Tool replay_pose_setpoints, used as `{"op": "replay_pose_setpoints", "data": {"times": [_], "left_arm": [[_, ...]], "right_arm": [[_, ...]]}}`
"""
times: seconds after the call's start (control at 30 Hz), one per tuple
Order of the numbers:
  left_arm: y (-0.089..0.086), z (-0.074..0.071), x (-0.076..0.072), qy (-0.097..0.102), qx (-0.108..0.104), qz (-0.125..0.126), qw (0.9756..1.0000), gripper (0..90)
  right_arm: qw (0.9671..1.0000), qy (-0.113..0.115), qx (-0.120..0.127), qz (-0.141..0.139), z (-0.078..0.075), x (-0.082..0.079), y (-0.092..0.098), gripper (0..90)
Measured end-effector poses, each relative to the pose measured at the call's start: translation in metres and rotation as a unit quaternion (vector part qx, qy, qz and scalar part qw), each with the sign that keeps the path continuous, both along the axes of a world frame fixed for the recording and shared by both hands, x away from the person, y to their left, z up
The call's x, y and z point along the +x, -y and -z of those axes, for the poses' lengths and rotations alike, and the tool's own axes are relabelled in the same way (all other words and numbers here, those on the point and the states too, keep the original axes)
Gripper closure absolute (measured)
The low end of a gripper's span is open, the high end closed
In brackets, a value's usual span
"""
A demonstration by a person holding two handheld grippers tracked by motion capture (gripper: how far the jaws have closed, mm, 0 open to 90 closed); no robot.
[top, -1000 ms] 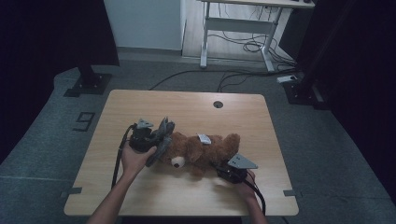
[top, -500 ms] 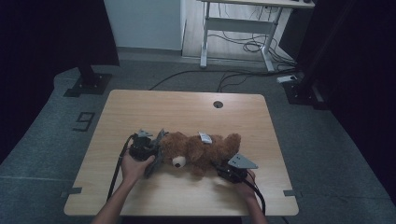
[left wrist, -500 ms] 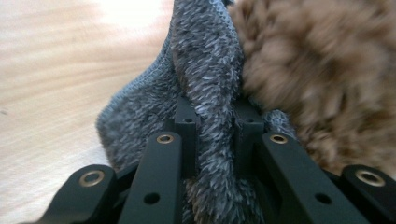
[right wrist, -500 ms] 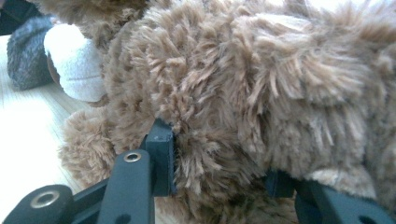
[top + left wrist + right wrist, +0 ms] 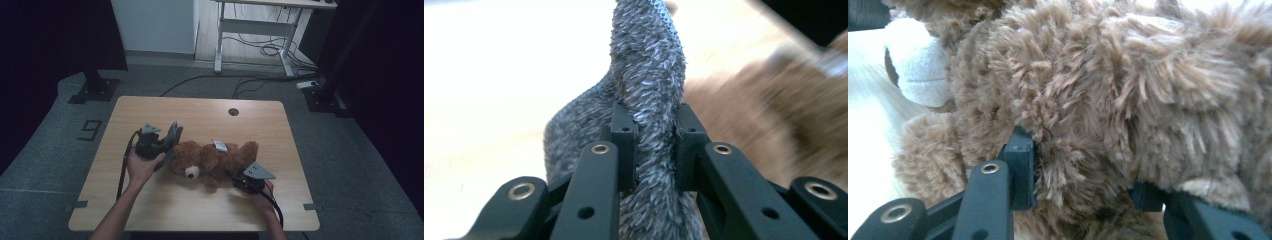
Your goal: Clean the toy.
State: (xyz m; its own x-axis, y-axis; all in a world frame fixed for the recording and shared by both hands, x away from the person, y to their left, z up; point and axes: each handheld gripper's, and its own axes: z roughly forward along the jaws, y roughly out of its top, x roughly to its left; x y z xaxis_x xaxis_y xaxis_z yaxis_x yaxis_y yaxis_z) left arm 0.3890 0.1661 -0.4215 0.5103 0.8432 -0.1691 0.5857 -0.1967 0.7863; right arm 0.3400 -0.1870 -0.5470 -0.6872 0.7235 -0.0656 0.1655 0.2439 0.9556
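My left tool (image 5: pixel 651 145) was clamped on a grey fuzzy cloth (image 5: pixel 649 75), its two black jaws pinching a fold that rose upright between them; from the high view the same tool (image 5: pixel 167 142) sat at the left of the desk (image 5: pixel 150 210), the cloth (image 5: pixel 172 137) standing just beside the head of a brown teddy bear (image 5: pixel 212 160); my left hand (image 5: pixel 142 167) gripped the tool from below. The bear lay on its side near the middle of the desk, its pale muzzle (image 5: pixel 190 173) turned toward me, a small white tag (image 5: pixel 218 145) on its upper side. My right tool (image 5: pixel 1083 170) was closed on the bear's brown fur (image 5: pixel 1128 95), the pile bunched between the jaws; from above that tool (image 5: pixel 240 179) touched the bear's lower body.
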Motion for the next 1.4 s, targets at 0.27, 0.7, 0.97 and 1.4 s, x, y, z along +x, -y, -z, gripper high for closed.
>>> {"op": "replay_pose_setpoints", "data": {"times": [0.27,0.7,0.97,1.4], "left_arm": [[0.06,0.003,0.022,-0.022,0.022,0.045,0.9985,75.6],[0.047,0.035,-0.012,-0.016,-0.023,0.058,0.9979,76.5],[0.042,0.041,-0.031,-0.008,-0.037,0.072,0.9967,76.7],[0.034,0.049,-0.048,-0.007,-0.062,0.082,0.9947,76.6]], "right_arm": [[1.0,0.005,-0.008,0.004,-0.001,0.005,0.0,54.3],[0.9996,-0.027,0.003,0.007,-0.018,-0.017,0.007,33.8],[0.997,-0.014,0.069,0.032,-0.061,-0.037,0.041,18.0],[0.9952,-0.09,0.037,-0.007,-0.088,-0.01,0.02,12.3]]}}
